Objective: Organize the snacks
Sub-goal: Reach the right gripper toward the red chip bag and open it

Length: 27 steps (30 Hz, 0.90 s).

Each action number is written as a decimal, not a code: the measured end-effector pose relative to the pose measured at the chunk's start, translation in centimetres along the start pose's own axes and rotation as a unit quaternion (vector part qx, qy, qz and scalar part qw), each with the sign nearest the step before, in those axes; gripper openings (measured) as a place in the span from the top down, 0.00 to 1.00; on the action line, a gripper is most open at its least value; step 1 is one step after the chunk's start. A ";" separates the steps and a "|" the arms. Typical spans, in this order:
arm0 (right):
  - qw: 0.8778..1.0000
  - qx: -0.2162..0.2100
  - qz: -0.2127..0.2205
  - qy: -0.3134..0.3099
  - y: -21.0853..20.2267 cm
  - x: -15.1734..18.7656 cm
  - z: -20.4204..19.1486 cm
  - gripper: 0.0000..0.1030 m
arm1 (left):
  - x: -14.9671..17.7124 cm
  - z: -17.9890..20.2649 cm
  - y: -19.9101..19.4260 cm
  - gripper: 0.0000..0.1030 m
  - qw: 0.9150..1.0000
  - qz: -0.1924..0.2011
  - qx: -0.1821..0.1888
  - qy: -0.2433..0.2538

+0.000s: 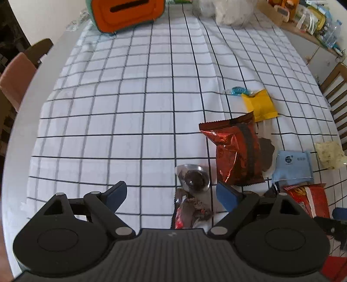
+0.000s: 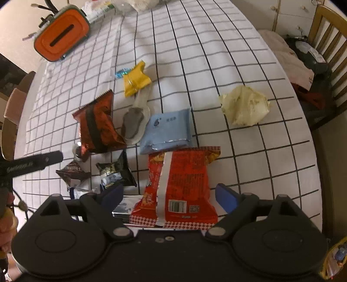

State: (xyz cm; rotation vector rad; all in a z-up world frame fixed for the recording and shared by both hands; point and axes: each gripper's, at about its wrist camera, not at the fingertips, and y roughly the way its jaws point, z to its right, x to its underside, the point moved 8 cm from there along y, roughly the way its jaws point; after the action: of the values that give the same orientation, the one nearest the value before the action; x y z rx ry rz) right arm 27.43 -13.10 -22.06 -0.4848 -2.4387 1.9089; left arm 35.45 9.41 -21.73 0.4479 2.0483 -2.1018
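Observation:
Snack packets lie scattered on a checked tablecloth [image 1: 130, 104]. My left gripper [image 1: 171, 195] is open, low over the cloth, with a small dark round snack in clear wrap [image 1: 194, 179] and a dark wrapper [image 1: 188, 212] between its fingers. A shiny brown-red bag [image 1: 236, 151] lies just right of it. My right gripper [image 2: 169, 195] is open around a red snack bag [image 2: 180, 184] lying seam up. Beyond lie a light blue packet [image 2: 169, 130], a yellow packet [image 2: 135, 80], a pale cream bag [image 2: 245, 106] and a grey snack in clear wrap [image 2: 133, 123].
An orange box with a slot [image 2: 61, 34] stands at the far left of the table. A crumpled clear plastic bag [image 1: 227, 10] lies at the far edge. Small dark wrappers [image 2: 115, 171] lie left of the red bag. Wooden chairs [image 2: 329, 32] stand to the right.

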 end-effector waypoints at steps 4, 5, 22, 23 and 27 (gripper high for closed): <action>1.000 0.000 -0.012 0.001 0.7 0.1 0.1 0.15 | -0.2 0.9 1.9 0.16 1.000 -0.017 0.007 0.006; 1.000 0.000 -0.013 0.001 0.8 0.0 0.1 0.15 | -0.2 1.1 2.1 0.16 1.000 -0.018 0.007 0.010; 1.000 0.020 -0.019 -0.011 2.4 -0.2 0.0 0.25 | 0.1 1.5 5.0 0.33 0.999 -0.025 0.003 0.025; 1.000 0.021 -0.018 -0.012 2.4 -0.2 0.0 0.26 | 0.0 1.5 5.0 0.34 0.999 -0.022 0.002 0.026; 1.000 0.022 -0.015 -0.017 2.4 -0.2 0.0 0.30 | -0.2 1.6 4.8 0.48 0.999 -0.011 0.005 0.032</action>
State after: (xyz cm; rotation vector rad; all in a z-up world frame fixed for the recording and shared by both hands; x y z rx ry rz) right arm 28.18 -12.68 -24.29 -0.4165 -2.4046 1.9693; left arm 37.08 7.63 -26.20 0.5026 2.0887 -2.1378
